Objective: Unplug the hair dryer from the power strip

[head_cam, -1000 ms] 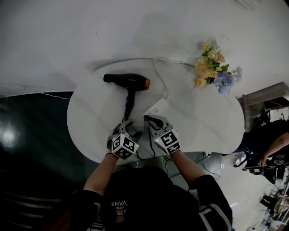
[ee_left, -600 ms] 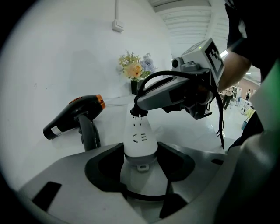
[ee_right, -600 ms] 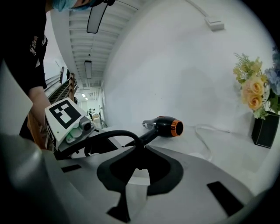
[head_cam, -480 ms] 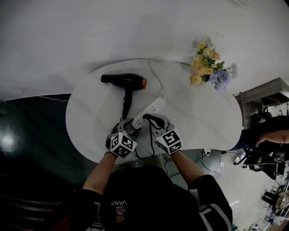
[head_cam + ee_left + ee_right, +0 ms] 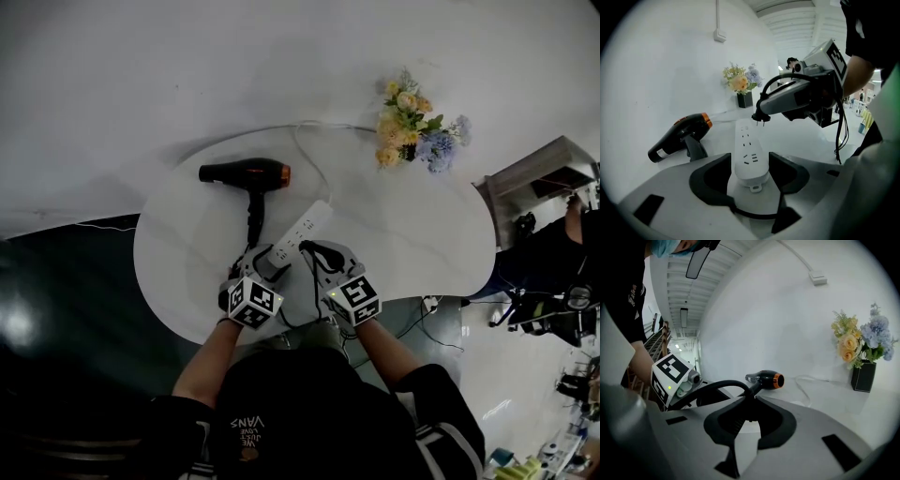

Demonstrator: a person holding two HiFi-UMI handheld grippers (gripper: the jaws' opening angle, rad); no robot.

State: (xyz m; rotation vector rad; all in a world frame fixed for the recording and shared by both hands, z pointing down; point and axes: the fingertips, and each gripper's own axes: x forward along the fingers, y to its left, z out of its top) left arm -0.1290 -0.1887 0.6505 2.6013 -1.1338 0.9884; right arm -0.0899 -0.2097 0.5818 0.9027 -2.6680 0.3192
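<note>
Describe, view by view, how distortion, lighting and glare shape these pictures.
Head view: wide-angle bending curves the wall edge; the white table is bright, the dark floor carries a glare patch. Left gripper view: fisheye circle with black corners; the power strip is sharp, the background at right washed out. Right gripper view: black rim, bowed ceiling lines, well-lit flowers.

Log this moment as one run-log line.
left gripper: clamped on power strip | right gripper: holds plug free above power strip | hair dryer: lying on table | step: unplugged
</note>
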